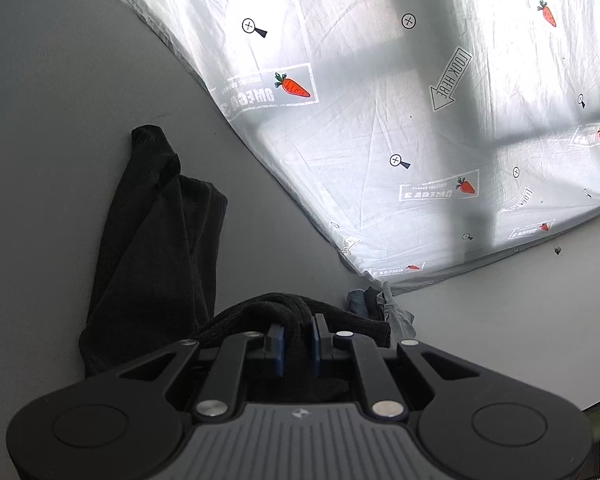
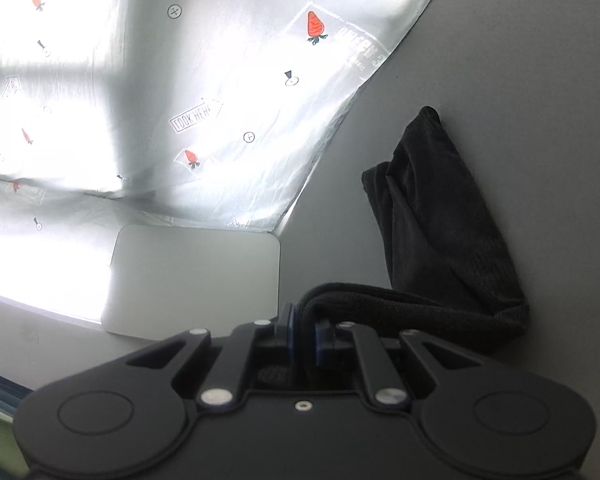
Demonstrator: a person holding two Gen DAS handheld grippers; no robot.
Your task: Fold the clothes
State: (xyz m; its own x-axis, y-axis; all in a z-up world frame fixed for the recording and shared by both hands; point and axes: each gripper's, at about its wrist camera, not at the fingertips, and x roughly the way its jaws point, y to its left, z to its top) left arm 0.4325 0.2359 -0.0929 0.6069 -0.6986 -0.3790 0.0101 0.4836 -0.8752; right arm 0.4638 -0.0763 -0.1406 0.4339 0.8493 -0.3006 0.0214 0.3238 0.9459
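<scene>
Hanging from both tongs (image 1: 296, 334) (image 2: 305, 332): black garment (image 1: 152, 248)

Black garment (image 1: 156, 240) btm hidden behind left claw (image 1: 296, 340); small clothes pile (image 1: 380, 306) too tiny to ID.

garment (image 1: 152, 240) between both grippers, before the printed sheet (image 1: 380, 80)

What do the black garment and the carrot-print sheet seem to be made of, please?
Black garment: apparently a soft knit, matte, with fine ribbed texture and limp folds. Carrot-print sheet: probably thin woven cotton or polyester; light glows through it and fine creases show.
</scene>
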